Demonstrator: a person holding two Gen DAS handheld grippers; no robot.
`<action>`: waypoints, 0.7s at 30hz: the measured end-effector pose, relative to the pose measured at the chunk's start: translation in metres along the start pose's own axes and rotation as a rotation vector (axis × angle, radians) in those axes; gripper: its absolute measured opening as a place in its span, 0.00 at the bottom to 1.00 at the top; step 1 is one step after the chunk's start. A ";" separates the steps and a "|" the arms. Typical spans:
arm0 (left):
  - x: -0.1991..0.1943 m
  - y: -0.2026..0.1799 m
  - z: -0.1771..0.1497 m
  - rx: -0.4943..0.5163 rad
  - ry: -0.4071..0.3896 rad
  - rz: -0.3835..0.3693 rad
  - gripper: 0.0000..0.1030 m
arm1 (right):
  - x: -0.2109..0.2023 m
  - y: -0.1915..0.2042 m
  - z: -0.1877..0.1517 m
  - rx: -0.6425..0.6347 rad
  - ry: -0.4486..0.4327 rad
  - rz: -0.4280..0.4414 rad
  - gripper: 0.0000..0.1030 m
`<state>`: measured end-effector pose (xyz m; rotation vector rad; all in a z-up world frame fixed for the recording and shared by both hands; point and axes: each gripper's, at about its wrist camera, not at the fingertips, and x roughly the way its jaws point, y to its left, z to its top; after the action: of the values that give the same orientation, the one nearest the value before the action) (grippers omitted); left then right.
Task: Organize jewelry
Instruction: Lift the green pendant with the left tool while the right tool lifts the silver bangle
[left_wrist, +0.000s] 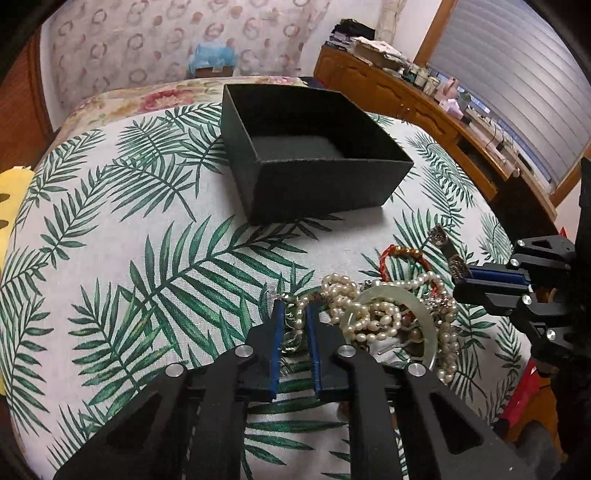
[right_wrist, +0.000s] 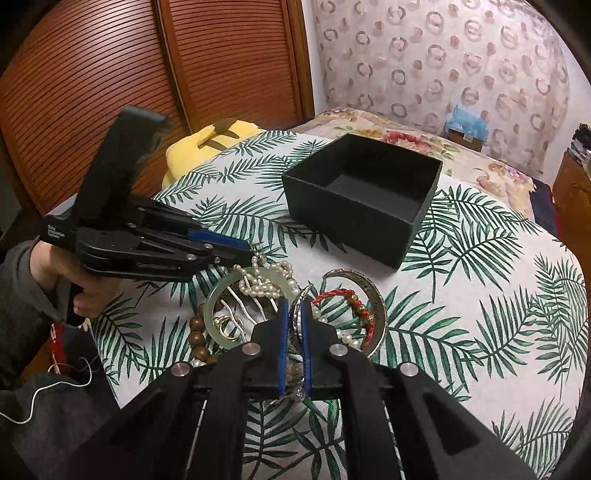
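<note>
Pearls (left_wrist: 354, 306), jade bangle (left_wrist: 406, 317) – tangled beside black box (left_wrist: 314, 147); left tongs (left_wrist: 295, 314) clamp chain (left_wrist: 293, 332), right tongs (right_wrist: 294, 314) clamp silver bangle (right_wrist: 373, 295) – rings (right_wrist: 221, 325) show only rightside.

Both tools — left (left_wrist: 295, 314), right (right_wrist: 294, 310) — closed, tilted down

The lower part of the jewelry pile (left_wrist: 391, 317) lies behind the left gripper (left_wrist: 295, 314) in the left wrist view, and the thin silvery piece between its pads is too small and tangled to identify. In the right wrist view the right gripper (right_wrist: 294, 314) covers the near arc of the silver bangle (right_wrist: 373, 306) and part of the pale green bangle (right_wrist: 218, 295), and the item pinched between its 2 pads cannot be told apart from the bangle edge. The person's sleeve (right_wrist: 22, 295) is cut off by the left edge, and the floor of the black box (right_wrist: 369, 199) is partly hidden by its near wall.
</note>
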<state>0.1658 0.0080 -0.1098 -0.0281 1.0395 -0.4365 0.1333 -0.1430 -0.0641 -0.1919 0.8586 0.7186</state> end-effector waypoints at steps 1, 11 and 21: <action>0.000 0.000 0.000 0.004 0.000 0.000 0.10 | -0.001 0.000 0.000 0.001 0.000 0.001 0.07; -0.027 0.005 0.002 0.014 -0.079 0.032 0.10 | 0.003 0.008 -0.004 -0.003 -0.002 0.005 0.08; -0.052 0.015 0.009 0.036 -0.130 0.113 0.10 | 0.001 0.012 -0.001 -0.017 -0.013 -0.005 0.08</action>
<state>0.1557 0.0389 -0.0657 0.0337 0.9001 -0.3461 0.1254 -0.1340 -0.0640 -0.2042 0.8395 0.7222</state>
